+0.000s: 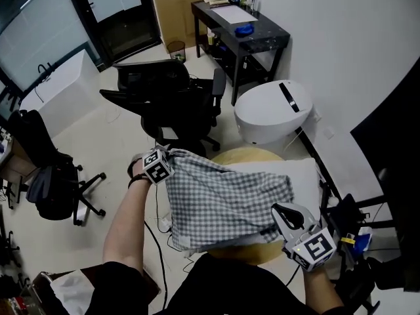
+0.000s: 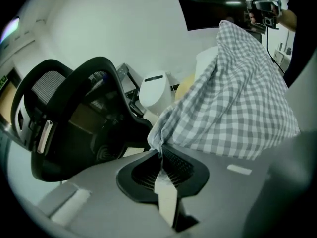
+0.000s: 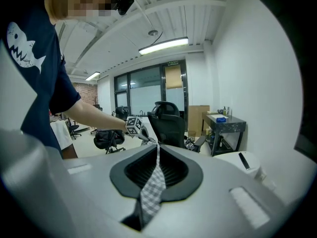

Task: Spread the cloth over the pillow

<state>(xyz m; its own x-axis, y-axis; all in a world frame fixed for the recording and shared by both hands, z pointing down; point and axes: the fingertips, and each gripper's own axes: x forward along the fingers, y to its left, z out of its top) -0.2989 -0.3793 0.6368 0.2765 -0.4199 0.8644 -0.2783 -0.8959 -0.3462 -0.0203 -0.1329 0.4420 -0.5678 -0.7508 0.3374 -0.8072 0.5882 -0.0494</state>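
Grey-and-white checked cloth (image 1: 223,199): stretched between both pairs of jaws, hiding most of the white pillow (image 1: 303,172) beneath it; only the pillow's far end shows.
Left gripper (image 2: 161,155): jaws clamped on a cloth corner.
Right gripper (image 3: 157,152): jaws clamped on the opposite corner.

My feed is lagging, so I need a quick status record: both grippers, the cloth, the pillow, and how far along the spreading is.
left gripper: shut on a corner of the checked cloth
right gripper: shut on another corner of the checked cloth
checked cloth: stretched between the two grippers, wrinkled, above the pillow
pillow: white, lying on a round table; right end uncovered
spreading: not finished
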